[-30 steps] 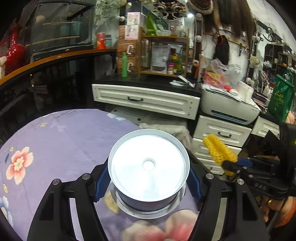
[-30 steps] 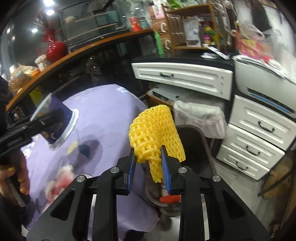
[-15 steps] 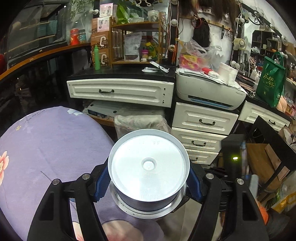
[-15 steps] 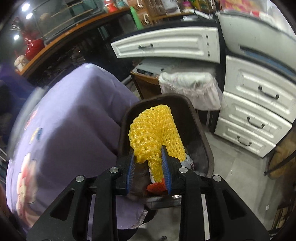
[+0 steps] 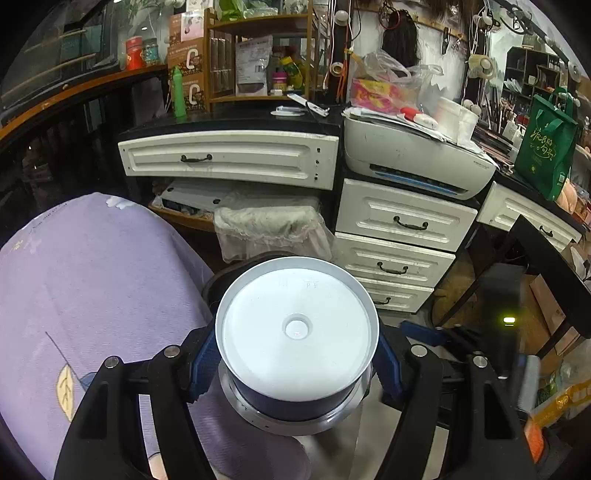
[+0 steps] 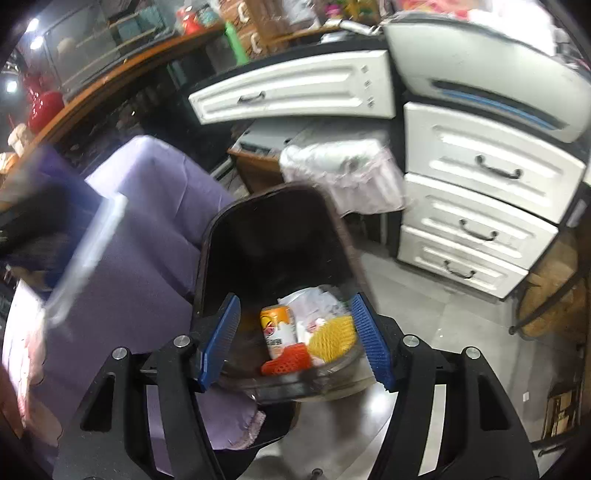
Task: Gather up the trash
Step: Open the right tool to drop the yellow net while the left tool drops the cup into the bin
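Your left wrist view is sharp and evenly lit indoors, with glare on the cup's white base [image 5: 296,330]. Your right wrist view is smeared by motion blur, worst at the left edge; 2 ceiling lights [image 6: 32,34] glow top left. Both views bend at the edges.

The cup [image 5: 296,334] shows a silvery-white base and dark navy wall between blue pads [image 5: 202,363] on black tongs. At nine o'clock, the surface [image 5: 92,280] wears lilac cloth with a yellow leaf print. The black bin [image 6: 273,243] holds yellow netting [image 6: 332,338], red mesh [image 6: 286,363] and an orange-and-white can [image 6: 279,330].
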Action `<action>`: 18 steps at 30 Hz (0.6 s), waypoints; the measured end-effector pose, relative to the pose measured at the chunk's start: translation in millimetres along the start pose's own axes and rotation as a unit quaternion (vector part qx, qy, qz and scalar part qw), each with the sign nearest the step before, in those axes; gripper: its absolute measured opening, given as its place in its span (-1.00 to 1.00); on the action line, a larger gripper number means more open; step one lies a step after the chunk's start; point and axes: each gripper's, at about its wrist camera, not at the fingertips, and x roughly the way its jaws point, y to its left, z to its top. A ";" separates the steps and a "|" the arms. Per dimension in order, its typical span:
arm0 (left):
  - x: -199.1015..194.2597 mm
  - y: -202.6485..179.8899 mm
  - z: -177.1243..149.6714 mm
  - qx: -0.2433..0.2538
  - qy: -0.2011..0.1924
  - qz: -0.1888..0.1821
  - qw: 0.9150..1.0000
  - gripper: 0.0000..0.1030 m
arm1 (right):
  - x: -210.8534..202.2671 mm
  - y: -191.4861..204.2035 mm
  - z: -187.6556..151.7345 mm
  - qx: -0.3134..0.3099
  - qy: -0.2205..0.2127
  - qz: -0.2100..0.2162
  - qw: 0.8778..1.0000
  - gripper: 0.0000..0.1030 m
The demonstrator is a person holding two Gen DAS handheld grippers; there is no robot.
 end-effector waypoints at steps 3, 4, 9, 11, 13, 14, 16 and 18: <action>11.4 -5.8 -0.4 0.003 0.014 -0.003 1.000 0.34 | -21.5 -9.4 -6.1 0.003 -0.021 -0.018 1.000 0.40; 15.4 -6.6 -0.7 0.002 0.020 -0.004 1.000 0.34 | -28.0 -12.6 -8.0 0.006 -0.027 -0.024 0.999 0.52; 42.4 -10.6 -2.4 -0.010 0.060 -0.010 0.998 0.34 | -55.7 -28.4 -19.9 0.022 -0.045 -0.040 0.998 0.52; 53.0 -11.8 -3.7 -0.011 0.076 -0.006 0.997 0.34 | -62.8 -32.3 -23.7 0.024 -0.048 -0.043 0.998 0.52; 59.7 -12.3 -5.0 -0.011 0.084 -0.002 0.996 0.34 | -67.0 -34.3 -26.7 0.027 -0.050 -0.046 0.997 0.52; 65.2 -13.5 -5.3 -0.009 0.090 0.001 0.996 0.34 | -68.8 -35.0 -28.4 0.030 -0.049 -0.045 0.997 0.52; 72.1 -13.7 -5.0 -0.008 0.098 0.005 0.995 0.34 | -70.7 -37.2 -30.6 0.036 -0.049 -0.043 0.997 0.52; 80.0 -13.8 -4.8 -0.010 0.106 0.009 0.994 0.34 | -73.5 -37.6 -34.2 0.039 -0.049 -0.041 0.997 0.52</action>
